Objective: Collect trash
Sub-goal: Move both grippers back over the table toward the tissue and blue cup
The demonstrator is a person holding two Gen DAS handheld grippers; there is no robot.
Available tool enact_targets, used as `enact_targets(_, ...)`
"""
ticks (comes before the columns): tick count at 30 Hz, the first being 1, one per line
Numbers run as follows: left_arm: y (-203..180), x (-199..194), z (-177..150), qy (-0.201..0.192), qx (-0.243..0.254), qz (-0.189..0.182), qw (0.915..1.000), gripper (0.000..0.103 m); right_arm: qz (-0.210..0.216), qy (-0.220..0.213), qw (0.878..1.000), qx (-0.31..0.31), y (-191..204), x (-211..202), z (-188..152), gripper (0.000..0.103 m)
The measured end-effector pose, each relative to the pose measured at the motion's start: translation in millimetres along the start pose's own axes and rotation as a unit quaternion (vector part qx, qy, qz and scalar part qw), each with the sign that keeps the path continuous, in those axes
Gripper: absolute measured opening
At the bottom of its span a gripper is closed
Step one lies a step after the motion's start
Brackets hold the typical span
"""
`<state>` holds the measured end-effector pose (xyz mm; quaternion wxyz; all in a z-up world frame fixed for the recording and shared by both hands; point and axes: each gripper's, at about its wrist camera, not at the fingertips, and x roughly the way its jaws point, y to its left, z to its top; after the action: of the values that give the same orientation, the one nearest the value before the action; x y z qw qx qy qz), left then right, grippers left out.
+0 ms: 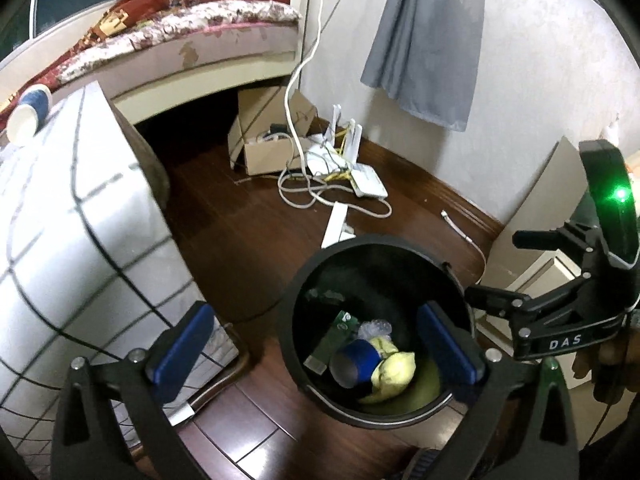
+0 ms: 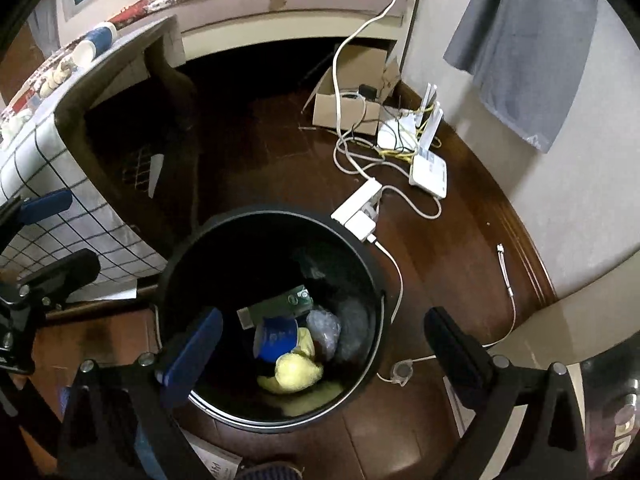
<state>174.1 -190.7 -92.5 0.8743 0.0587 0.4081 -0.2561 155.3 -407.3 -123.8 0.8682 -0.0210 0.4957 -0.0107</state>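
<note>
A black trash bin (image 1: 286, 320) (image 2: 280, 213) stands on the dark wood floor. Inside lie a blue paper cup (image 1: 356, 362) (image 2: 276, 338), a crumpled yellow wad (image 1: 394, 368) (image 2: 296, 372), a green box (image 1: 336, 336) (image 2: 280, 304) and clear plastic (image 1: 374, 328) (image 2: 324, 332). My left gripper (image 1: 316, 348) (image 2: 82, 228) hangs open above the bin with nothing between its blue pads (image 1: 184, 352). My right gripper (image 2: 324, 354) (image 1: 492, 264) is also open and empty over the bin's right side. A second blue paper cup (image 1: 30, 112) (image 2: 94, 44) lies on the table.
A table with a grid-pattern cloth (image 1: 80, 208) (image 2: 36, 168) stands left of the bin. A power strip (image 2: 358, 208), white routers (image 2: 428, 172), tangled cables and a cardboard box (image 1: 264, 148) crowd the floor behind it. A bed (image 1: 200, 40) lies beyond, and a wall with grey cloth (image 1: 424, 40) is at the right.
</note>
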Motion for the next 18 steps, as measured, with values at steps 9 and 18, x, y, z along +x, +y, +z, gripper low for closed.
enact_targets(9, 8, -39, 13, -0.043, -0.008, 0.023, 0.9988, 0.102, 0.002, -0.052, 0.999, -0.01, 17, -41, 18, 0.102)
enact_targets(18, 33, -72, 19, -0.075, -0.024, 0.055, 0.9954, 0.102, 0.015, -0.088, 0.996, -0.03, 44, -68, 39, 0.102)
